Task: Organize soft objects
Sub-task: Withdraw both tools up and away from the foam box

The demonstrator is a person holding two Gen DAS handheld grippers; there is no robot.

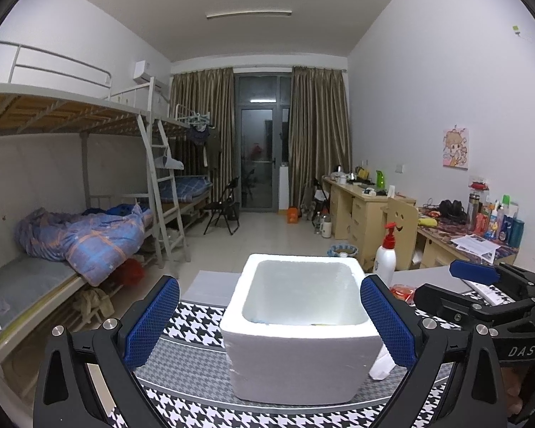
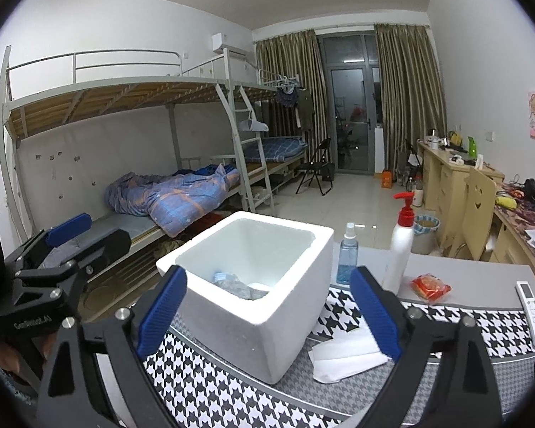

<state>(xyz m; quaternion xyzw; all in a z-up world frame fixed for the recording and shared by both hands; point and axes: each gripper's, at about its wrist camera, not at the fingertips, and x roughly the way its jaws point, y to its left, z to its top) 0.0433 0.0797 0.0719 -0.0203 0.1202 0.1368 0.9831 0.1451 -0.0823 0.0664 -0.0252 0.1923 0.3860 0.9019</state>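
Note:
A white foam box (image 1: 299, 353) stands on the houndstooth cloth (image 1: 196, 321); it also shows in the right wrist view (image 2: 267, 335). Inside it lies a grey soft bundle (image 2: 237, 287). My left gripper (image 1: 269, 321) is open and empty, its blue pads on either side of the box, held just short of it. My right gripper (image 2: 267, 314) is open and empty, near the box's right front corner. A white folded cloth (image 2: 346, 356) lies on the table right of the box. A red packet (image 2: 429, 287) lies further back.
A white pump bottle (image 2: 399, 249) and a blue spray bottle (image 2: 347, 258) stand behind the box. A white remote (image 2: 533, 310) lies at the right. Beyond the table are bunk beds (image 1: 71, 228), a desk (image 1: 360, 207) and a folding chair (image 1: 224, 207).

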